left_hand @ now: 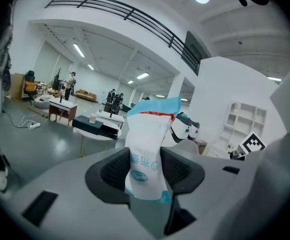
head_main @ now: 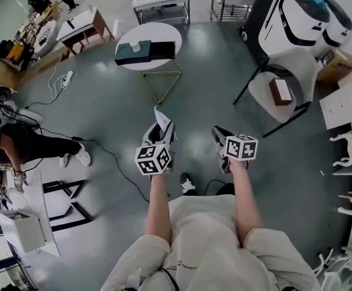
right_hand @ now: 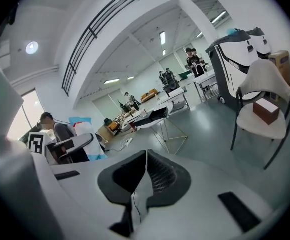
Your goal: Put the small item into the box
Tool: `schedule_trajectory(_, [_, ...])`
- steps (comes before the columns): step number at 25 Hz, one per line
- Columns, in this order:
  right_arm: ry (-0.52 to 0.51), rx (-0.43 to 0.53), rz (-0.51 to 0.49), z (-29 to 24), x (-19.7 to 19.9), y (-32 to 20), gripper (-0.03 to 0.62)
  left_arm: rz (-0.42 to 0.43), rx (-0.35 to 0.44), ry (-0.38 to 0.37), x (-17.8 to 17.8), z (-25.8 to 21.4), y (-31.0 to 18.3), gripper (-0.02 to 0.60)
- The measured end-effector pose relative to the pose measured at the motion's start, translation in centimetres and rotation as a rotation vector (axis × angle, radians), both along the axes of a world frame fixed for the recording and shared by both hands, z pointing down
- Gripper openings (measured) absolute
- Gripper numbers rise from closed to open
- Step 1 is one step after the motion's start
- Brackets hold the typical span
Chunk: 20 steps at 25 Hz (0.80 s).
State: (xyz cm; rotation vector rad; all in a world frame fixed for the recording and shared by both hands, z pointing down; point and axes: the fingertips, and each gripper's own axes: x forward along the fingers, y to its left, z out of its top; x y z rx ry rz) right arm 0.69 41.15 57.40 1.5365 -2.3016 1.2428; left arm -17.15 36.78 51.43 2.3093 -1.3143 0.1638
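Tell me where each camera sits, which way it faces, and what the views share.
Head view: on the person's head, facing steeply down at the grey floor; shows both forearms, the left gripper and the right gripper.
Left gripper view: on the left gripper, facing along its jaws, shut on a white pouch with a blue top edge, towards a round white table.
Right gripper view: on the right gripper, facing along its shut, empty jaws across the room.
Shared: all three show the table.
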Motion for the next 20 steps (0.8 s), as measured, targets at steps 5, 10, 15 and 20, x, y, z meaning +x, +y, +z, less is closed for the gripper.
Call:
schedule_trajectory(5, [0.004,-0.036,0.002,0.8,-3.4,-0.3,0.035,0.001,-0.048,0.020,-3.4,1.4,-1.1,0.195])
schedule_trajectory(10, [-0.003,-0.037,0.019,1.5,-4.5,-2.2,0.035,-0.010,-0.044,0.036,-5.3,2.4,-2.7,0.195])
schedule_trajectory(15, [0.022,-0.036,-0.025,1.6,-6.0,-5.7,0.035,-0.026,-0.038,0.033,-6.6,2.1,-5.7,0.195])
schedule_trajectory(20, [-0.008,-0.013,-0.025,0.6,-6.5,-10.9,0.035,-0.026,0.000,0.000,-7.1,0.3,-9.9,0.195])
